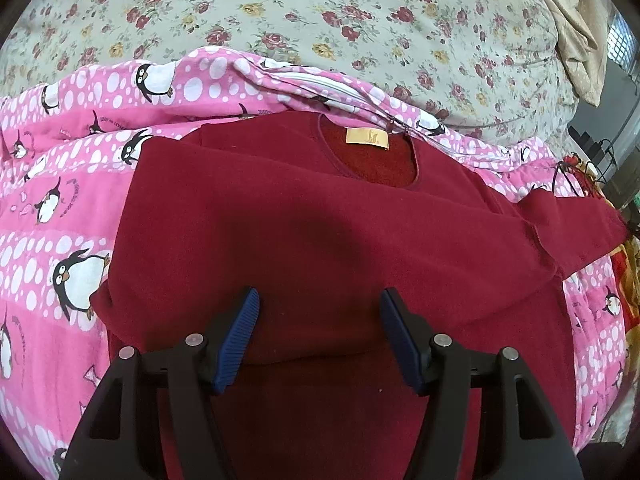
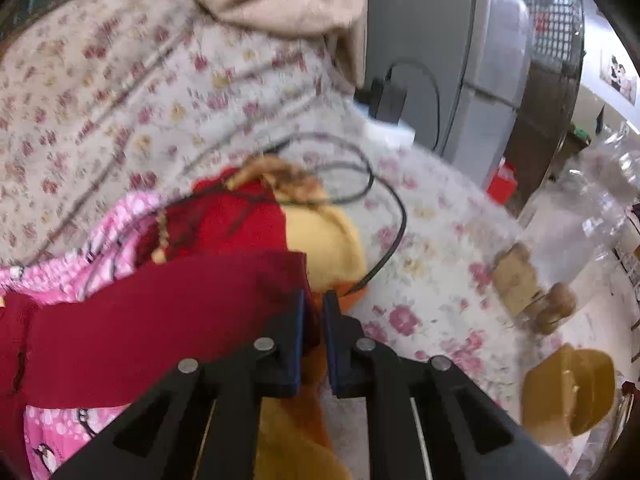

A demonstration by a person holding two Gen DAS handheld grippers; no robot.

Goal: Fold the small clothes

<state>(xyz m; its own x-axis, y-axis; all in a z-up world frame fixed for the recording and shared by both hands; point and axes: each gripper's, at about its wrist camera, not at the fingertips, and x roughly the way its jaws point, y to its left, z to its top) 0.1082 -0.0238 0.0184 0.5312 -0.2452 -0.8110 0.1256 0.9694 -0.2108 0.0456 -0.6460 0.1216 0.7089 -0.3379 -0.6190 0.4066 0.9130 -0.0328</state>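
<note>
A dark red fleece sweater (image 1: pixel 320 220) lies face up on a pink penguin quilt (image 1: pixel 60 200), its neckline and yellow label (image 1: pixel 367 138) at the far side. One sleeve (image 1: pixel 560 224) stretches off to the right. My left gripper (image 1: pixel 320 294) hovers open over the sweater's lower body, blue pads wide apart and pressing on nothing. In the right wrist view the same sleeve (image 2: pixel 160 312) runs in from the left, and my right gripper (image 2: pixel 314 296) is shut on its cuff end, with dark red cloth showing between the narrow pads. This view is blurred.
A floral sheet (image 1: pixel 320 12) covers the bed beyond the quilt, with beige cloth (image 1: pixel 572 32) at the far right. A red and yellow plush toy (image 2: pixel 320 232) and a black cable (image 2: pixel 392 216) lie by the sleeve. A grey appliance (image 2: pixel 460 60) and fan (image 2: pixel 552 20) stand beside the bed.
</note>
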